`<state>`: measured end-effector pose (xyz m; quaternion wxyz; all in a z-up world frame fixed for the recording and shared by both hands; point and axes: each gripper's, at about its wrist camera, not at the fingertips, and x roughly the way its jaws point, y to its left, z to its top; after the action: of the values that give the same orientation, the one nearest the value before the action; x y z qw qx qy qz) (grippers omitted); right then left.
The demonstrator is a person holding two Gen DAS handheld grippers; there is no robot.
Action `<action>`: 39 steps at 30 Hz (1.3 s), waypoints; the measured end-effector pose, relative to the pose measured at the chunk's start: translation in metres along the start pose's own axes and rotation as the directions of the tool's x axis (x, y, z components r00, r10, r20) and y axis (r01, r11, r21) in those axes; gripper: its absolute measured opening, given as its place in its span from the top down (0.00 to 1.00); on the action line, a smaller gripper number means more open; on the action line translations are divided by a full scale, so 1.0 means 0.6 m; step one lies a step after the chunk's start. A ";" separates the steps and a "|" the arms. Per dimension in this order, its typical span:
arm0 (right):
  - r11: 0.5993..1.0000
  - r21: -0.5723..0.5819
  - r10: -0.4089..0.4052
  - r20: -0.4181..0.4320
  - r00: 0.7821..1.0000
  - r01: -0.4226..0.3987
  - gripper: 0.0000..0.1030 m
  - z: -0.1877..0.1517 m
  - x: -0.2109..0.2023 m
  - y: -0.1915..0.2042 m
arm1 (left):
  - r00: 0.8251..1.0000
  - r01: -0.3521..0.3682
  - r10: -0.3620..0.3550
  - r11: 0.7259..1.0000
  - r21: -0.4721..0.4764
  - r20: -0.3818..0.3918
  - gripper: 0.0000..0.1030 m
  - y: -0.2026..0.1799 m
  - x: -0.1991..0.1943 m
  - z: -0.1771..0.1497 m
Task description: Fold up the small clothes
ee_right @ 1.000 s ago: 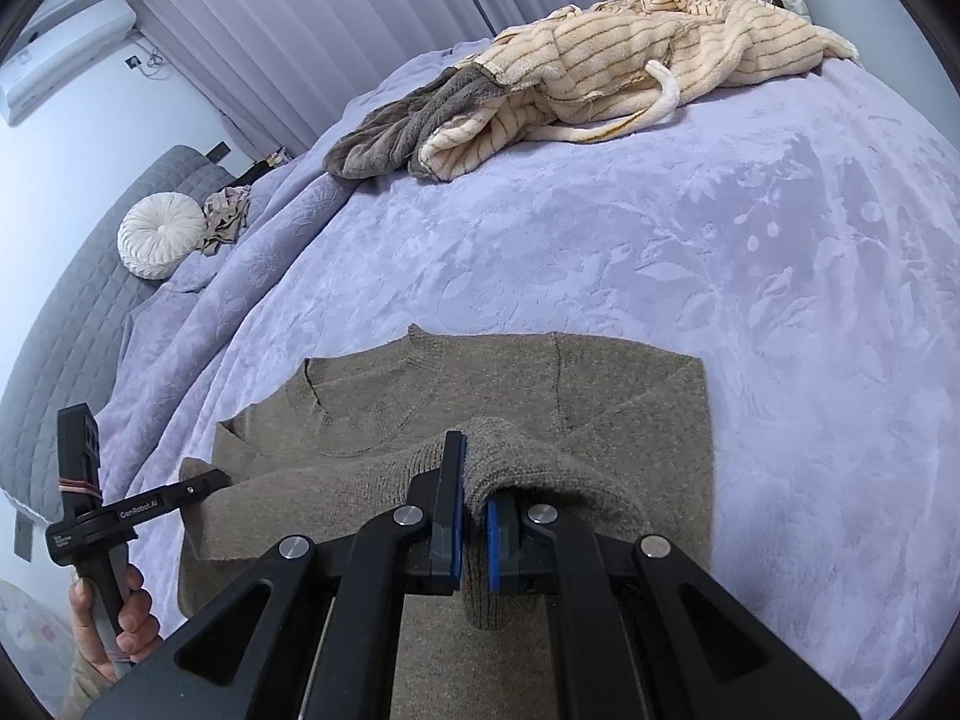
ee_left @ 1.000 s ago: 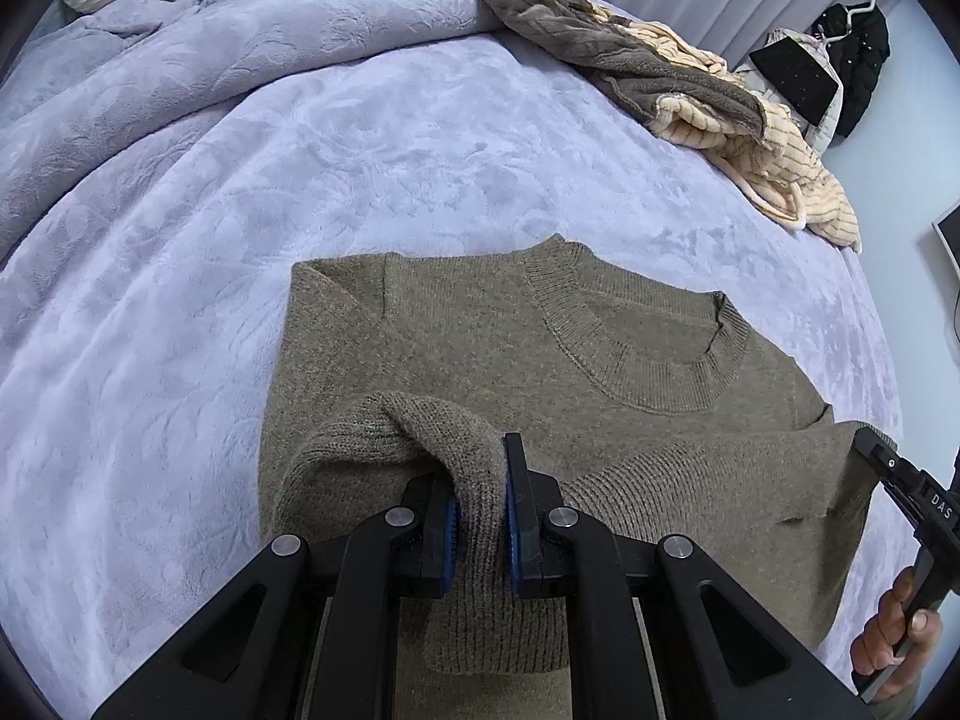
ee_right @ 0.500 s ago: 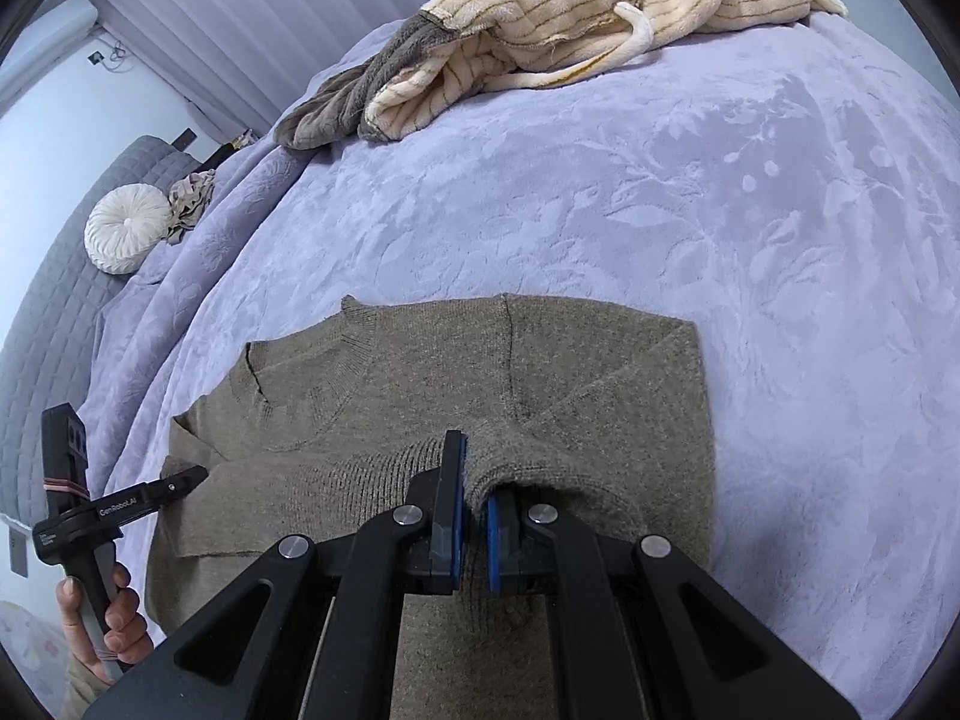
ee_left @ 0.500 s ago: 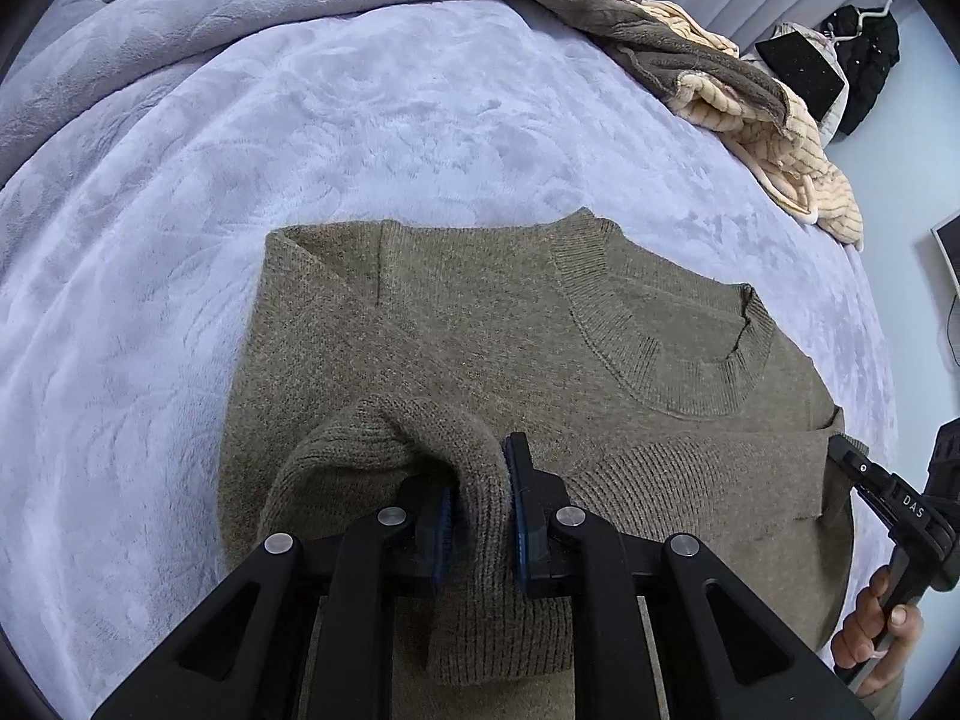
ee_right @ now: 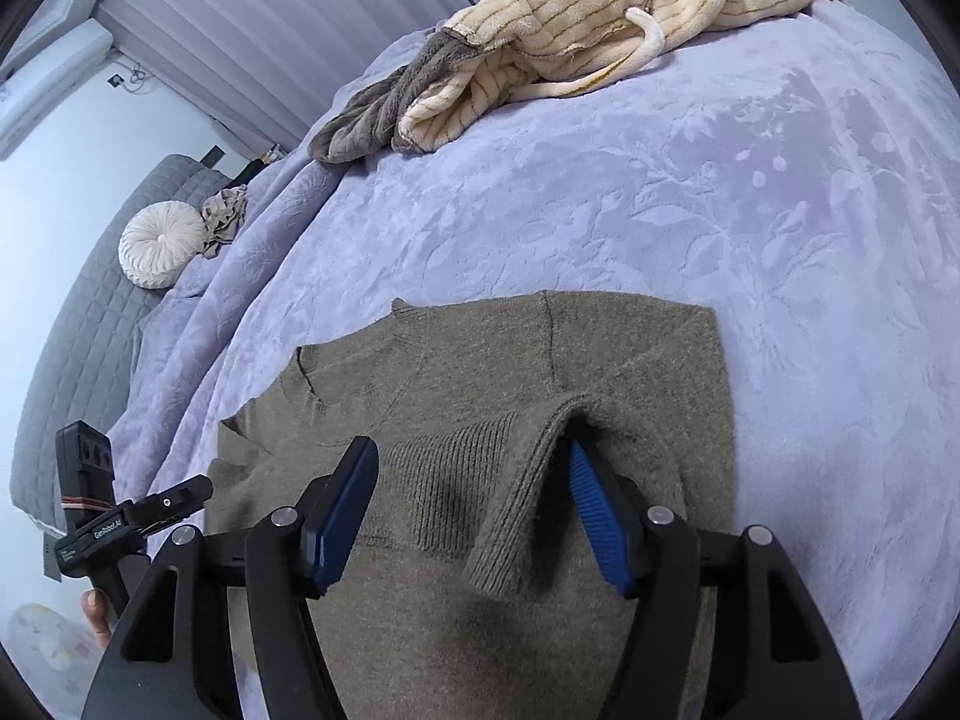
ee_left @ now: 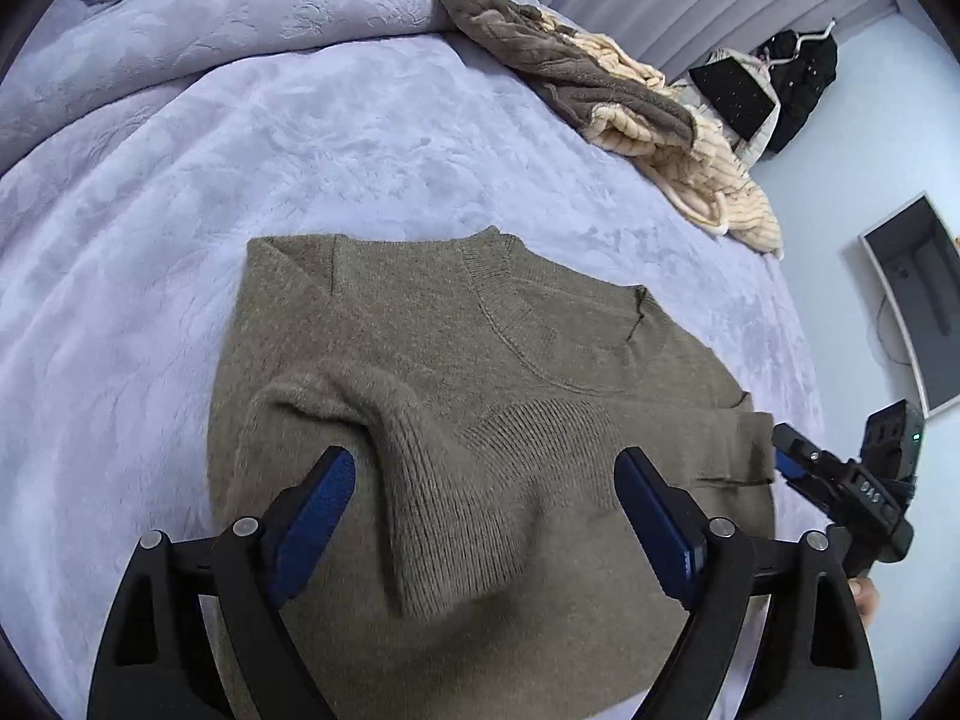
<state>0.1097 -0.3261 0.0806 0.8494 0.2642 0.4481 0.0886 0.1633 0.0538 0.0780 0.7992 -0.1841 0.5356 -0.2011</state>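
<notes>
From my seat, the olive-brown knitted sweater (ee_left: 540,360) lies flat on the lavender plush bedspread with an embossed leaf pattern (ee_left: 300,138), neckline toward the far side, both sleeves folded in across its body.

My left gripper (ee_left: 483,501) has its jaws opening, the blue-padded fingers (ee_left: 315,501) standing wide apart. The ribbed cuff of the folded sleeve (ee_left: 444,516) sits between them, humped up and touching neither pad as far as I can see. In the left wrist view, the right gripper (ee_left: 798,468) shows at the sweater's right edge.

My right gripper (ee_right: 474,510) is opening too. The other sleeve's cuff (ee_right: 516,528) stands up between its jaws, close against the right blue pad; whether it still touches that pad I cannot quite tell, since the knit hides the pad's upper end. The left pad is clear of it.

A heap of cream striped fleece and grey-brown plush clothes (ee_right: 540,42) rests well apart near the bed's far edge. A round white pleated cushion (ee_right: 159,246) lies by the grey quilted headboard (ee_right: 78,324).
</notes>
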 end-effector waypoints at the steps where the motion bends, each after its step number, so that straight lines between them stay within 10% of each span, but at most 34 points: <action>1: 1.000 -0.001 0.010 0.000 1.000 -0.010 0.33 -0.007 -0.005 0.000 | 1.000 0.020 -0.020 1.000 -0.012 0.011 0.14 0.007 -0.010 -0.008; 11: 0.997 -0.074 0.016 -0.079 0.997 -0.022 0.33 -0.046 0.036 0.021 | 0.991 0.084 -0.070 0.989 0.121 -0.117 0.14 -0.052 0.050 -0.067; 30: 0.995 -0.065 -0.069 0.052 0.996 0.072 0.33 0.075 0.051 0.038 | 0.999 0.021 -0.024 0.996 0.082 0.030 0.14 -0.068 0.058 0.101; 39: 0.873 -0.354 -0.336 0.063 0.940 0.336 0.33 0.036 0.119 0.100 | 0.960 -0.273 0.277 0.919 0.285 0.028 0.14 -0.097 0.154 0.066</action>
<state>0.1737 -0.2557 0.0710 0.8856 0.0227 0.4635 0.0202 0.2246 -0.0405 0.0496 0.8342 0.0116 0.5266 -0.1632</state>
